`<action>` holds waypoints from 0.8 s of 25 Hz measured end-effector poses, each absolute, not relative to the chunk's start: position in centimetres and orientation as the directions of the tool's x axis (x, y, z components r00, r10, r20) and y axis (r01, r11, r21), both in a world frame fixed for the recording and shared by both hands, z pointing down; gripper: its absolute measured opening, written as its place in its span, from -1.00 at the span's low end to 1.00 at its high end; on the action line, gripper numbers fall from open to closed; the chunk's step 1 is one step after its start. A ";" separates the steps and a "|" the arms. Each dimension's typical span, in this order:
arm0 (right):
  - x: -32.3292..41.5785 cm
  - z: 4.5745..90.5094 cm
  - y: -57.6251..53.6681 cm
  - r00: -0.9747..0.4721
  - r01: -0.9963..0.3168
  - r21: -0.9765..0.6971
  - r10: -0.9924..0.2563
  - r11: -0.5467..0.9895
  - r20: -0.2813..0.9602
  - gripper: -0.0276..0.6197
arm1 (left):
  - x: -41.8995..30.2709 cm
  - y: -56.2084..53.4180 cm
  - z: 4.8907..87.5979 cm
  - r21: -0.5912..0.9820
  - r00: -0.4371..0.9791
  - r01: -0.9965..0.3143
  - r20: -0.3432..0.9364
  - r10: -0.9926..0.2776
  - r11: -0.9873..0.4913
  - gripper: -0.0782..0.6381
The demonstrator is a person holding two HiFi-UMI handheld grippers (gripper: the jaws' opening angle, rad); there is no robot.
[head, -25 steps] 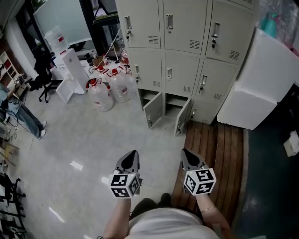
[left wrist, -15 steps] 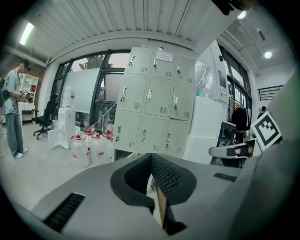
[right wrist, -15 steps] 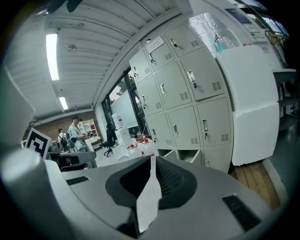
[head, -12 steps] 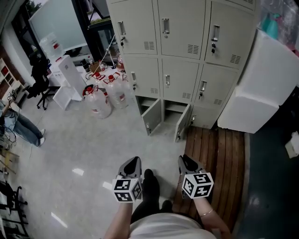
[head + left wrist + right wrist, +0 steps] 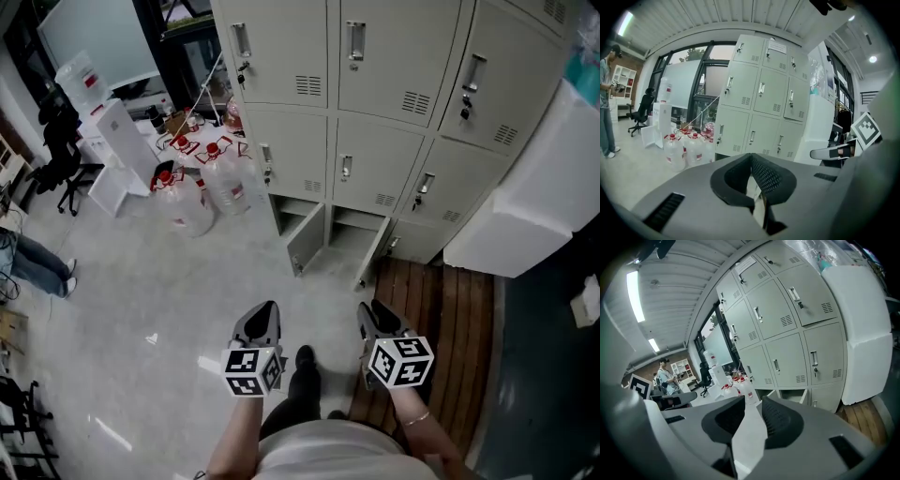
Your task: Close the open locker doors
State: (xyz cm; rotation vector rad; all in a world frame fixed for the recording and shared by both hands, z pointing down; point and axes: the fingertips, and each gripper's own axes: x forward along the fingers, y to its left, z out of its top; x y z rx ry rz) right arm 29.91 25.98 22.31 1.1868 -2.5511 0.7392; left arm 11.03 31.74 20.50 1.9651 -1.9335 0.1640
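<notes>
The grey locker bank (image 5: pixel 375 122) fills the top of the head view. In its bottom row two doors hang open toward me: the left door (image 5: pixel 307 239) and the right door (image 5: pixel 372 251), with empty compartments behind them. My left gripper (image 5: pixel 267 309) hovers over the floor well short of the doors, its jaws shut and empty (image 5: pixel 750 155). To its right my right gripper (image 5: pixel 375 311) has just been opening and stands open with nothing between its jaws (image 5: pixel 752 403). The open compartment (image 5: pixel 790 393) shows ahead of it.
Several water jugs (image 5: pixel 202 187) stand left of the lockers, near a white unit (image 5: pixel 117 141) and an office chair (image 5: pixel 56 159). A big white box (image 5: pixel 534 216) stands at the lockers' right, beyond a wooden floor panel (image 5: pixel 441 309). A person (image 5: pixel 605 93) stands far left.
I have walked toward the lockers, which now look larger and nearer. Both grippers moved forward with me. The right gripper's jaws have parted.
</notes>
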 end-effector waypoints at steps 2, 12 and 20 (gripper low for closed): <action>28.1 22.2 23.0 -0.635 -0.772 -0.346 -0.653 0.533 0.413 -0.61 | 9.0 28.8 20.4 0.183 0.060 -0.983 0.346 -0.936 0.004 -0.72; 20.9 22.9 12.1 -0.578 -0.816 -0.334 -0.687 0.472 0.441 -0.62 | 1.1 17.9 21.0 0.216 0.119 -0.975 0.350 -0.929 -0.044 -0.72; 20.0 26.4 9.7 -0.509 -0.860 -0.337 -0.688 0.384 0.517 -0.63 | -1.4 14.7 23.2 0.236 0.142 -0.970 0.378 -0.915 -0.053 -0.72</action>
